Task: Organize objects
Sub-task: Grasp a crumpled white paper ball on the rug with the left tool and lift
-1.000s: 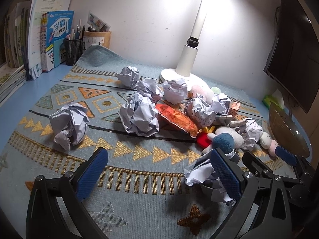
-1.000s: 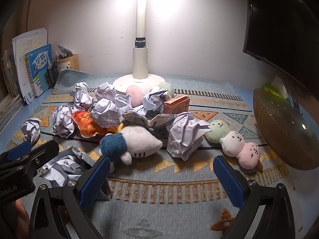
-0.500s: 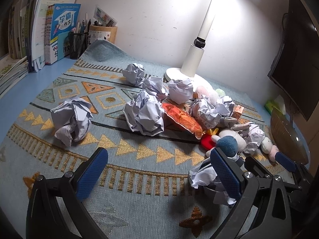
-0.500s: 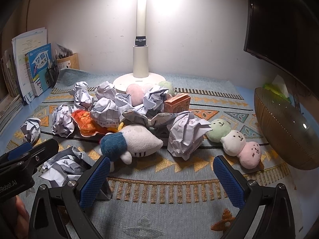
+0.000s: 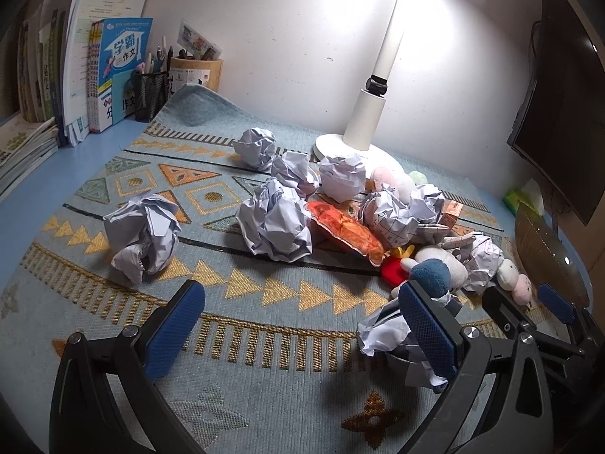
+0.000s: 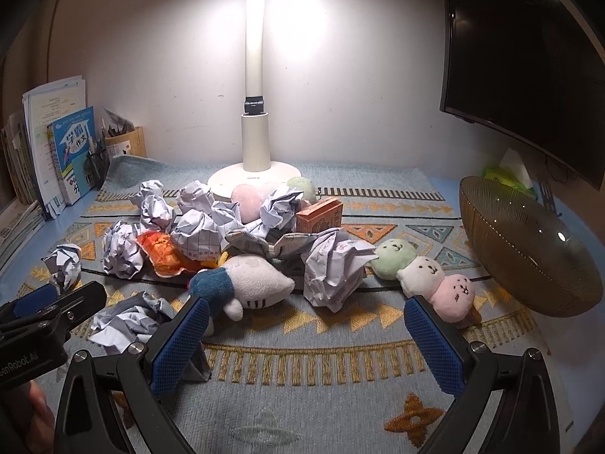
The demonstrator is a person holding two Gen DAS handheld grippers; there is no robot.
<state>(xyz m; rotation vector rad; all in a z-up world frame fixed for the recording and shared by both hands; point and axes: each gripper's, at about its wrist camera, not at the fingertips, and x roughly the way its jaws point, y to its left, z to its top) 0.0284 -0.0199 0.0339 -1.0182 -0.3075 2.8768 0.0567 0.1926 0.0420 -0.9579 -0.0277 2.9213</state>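
You are tilting the left hand-held gripper [image 5: 302, 329] upward, jaws wide, nothing held; right hand-held gripper [image 6: 306, 340] hanging open too. Paper balls [image 5: 278, 227] and plush [image 6: 257, 283] lying heaped on the mat [image 5: 264, 378]; bowl [image 6: 529, 249] waiting empty.

A lamp [image 6: 256, 75] ahead of both grippers throws a bright glare patch on the wall [image 6: 340, 56]; corners fall dark. Fisheye bending curves the edges. Paper balls [image 5: 276, 223] cast soft shadows toward the grippers; focus is sharp.
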